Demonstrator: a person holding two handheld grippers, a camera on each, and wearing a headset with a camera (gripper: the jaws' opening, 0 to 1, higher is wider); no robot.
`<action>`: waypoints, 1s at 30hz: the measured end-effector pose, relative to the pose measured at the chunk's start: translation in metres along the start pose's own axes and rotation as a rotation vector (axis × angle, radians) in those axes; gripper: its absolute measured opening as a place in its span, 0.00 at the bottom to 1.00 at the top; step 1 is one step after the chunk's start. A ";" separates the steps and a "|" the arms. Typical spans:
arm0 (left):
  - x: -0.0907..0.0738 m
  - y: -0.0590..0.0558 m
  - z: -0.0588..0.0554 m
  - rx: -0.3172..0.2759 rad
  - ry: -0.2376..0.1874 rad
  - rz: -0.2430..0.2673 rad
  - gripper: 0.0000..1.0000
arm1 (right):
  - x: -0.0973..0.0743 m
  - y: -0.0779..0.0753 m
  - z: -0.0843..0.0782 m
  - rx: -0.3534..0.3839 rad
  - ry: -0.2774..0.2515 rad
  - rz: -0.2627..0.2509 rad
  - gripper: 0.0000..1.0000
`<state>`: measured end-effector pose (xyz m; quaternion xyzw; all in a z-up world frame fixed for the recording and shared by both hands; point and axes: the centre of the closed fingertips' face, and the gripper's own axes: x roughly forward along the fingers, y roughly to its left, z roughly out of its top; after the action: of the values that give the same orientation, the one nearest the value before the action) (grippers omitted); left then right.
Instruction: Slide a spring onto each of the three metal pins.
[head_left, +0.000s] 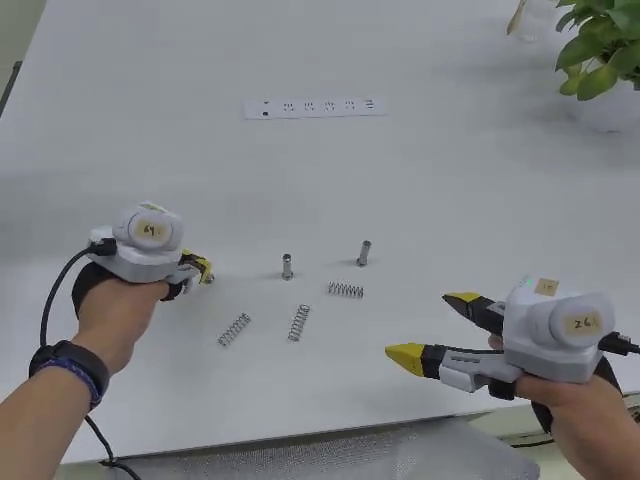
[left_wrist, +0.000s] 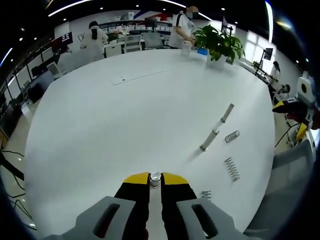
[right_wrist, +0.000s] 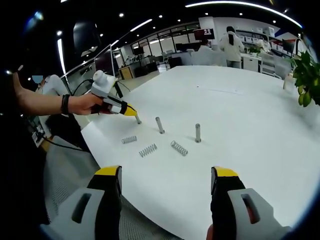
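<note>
My left gripper jaws clamped on one pin standing on counter; my right gripper jaws wide apart, empty; three springs loose near two other pins

Power strip on tabletop, far centre; potted plant at far right corner; two pins upright mid-tabletop, left pin and right pin, apart; right spring lying just before them, between; middle spring and left spring nearer front edge; left gripper left of pins, third pin clamped between jaws; right gripper right of springs, jaws spread.
</note>
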<state>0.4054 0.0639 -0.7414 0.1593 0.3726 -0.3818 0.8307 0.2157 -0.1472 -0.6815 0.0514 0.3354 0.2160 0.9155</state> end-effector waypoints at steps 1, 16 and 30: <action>0.000 0.000 0.000 0.001 -0.001 0.000 0.00 | 0.000 0.000 0.000 0.000 0.000 -0.001 0.72; 0.004 -0.002 -0.009 -0.007 0.025 -0.011 0.07 | 0.000 0.001 -0.001 -0.006 0.011 0.000 0.71; -0.007 0.001 -0.023 -0.051 0.044 -0.015 0.13 | 0.002 0.003 -0.001 -0.005 0.012 0.009 0.71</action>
<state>0.3921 0.0803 -0.7517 0.1437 0.4016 -0.3749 0.8231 0.2152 -0.1434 -0.6831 0.0492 0.3399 0.2213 0.9127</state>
